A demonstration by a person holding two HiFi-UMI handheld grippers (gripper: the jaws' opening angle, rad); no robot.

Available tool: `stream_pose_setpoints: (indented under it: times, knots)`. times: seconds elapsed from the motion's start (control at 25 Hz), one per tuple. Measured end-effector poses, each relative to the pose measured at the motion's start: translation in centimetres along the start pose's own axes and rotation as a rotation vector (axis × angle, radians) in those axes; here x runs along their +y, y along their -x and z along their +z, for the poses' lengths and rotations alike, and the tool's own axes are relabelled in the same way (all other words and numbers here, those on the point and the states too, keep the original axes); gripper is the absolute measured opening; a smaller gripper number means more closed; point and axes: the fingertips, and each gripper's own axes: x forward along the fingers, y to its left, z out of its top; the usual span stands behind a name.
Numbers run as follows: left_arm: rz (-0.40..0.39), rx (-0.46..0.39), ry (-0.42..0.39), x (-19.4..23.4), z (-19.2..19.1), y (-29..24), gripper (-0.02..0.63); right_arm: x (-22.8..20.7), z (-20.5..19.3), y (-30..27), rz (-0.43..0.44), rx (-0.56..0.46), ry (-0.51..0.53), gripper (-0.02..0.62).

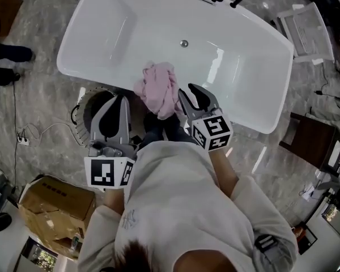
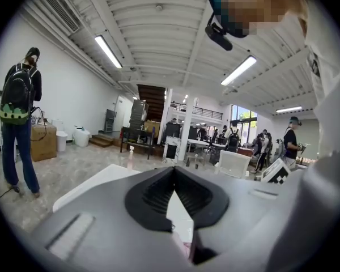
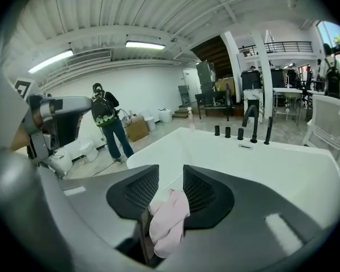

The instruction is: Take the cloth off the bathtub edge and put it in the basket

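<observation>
Note the pink cloth [image 1: 157, 88] heaped on the near rim of the bathtub [image 1: 255, 123], close to the basket [image 1: 96, 103] on the floor. See the right gripper [image 3: 170, 171] narrowly parted, with a fold lying low between the jaws but not pinched. See the left gripper [image 2: 174, 169] closed at the tips on nothing, by the basket. Beware closing on only 1 thin fold: likely to slip out on the lift. Beware nudging the heap off the smooth rim into the tub, or letting trailing ends snag and drop short of the basket
</observation>
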Motion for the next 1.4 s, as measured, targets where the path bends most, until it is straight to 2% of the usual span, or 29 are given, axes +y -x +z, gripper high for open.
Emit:
stream_pose_setpoints:
  times: [0.12,0.32,0.48,0.56,0.8,1.04,1.2,1.4]
  knots:
    - [0.018,0.009,0.005,0.3,-0.6,0.4,0.048,-0.2,-2.1,-1.7,0.016,0.057,-0.001,0.138]
    - [0.037,0.035,0.027,0.9,-2.5,0.8,0.048,0.2,-6.2,-5.0,0.065,0.158,0.014,0.231]
    - [0.044,0.056,0.053,1.4,-4.9,0.3,0.048,0.4,-10.0,-7.4,0.081,0.225,0.033,0.265]
    - [0.051,0.057,0.071,1.7,-5.9,0.1,0.048,0.4,-11.6,-8.4,0.077,0.247,0.046,0.275]
    - [0.063,0.087,0.098,2.0,-8.9,0.1,0.048,-0.5,-16.3,-11.2,0.041,0.332,0.082,0.364]
    - [0.066,0.151,0.127,1.8,-11.7,0.8,0.048,-1.4,-21.2,-13.8,0.026,0.444,0.049,0.427]
    - [0.083,0.175,0.229,1.3,-12.7,0.7,0.048,-2.4,-24.7,-14.9,0.017,0.531,0.037,0.453]
    - [0.079,0.192,0.249,1.4,-13.5,0.7,0.048,-3.1,-27.9,-16.0,0.035,0.566,-0.018,0.449]
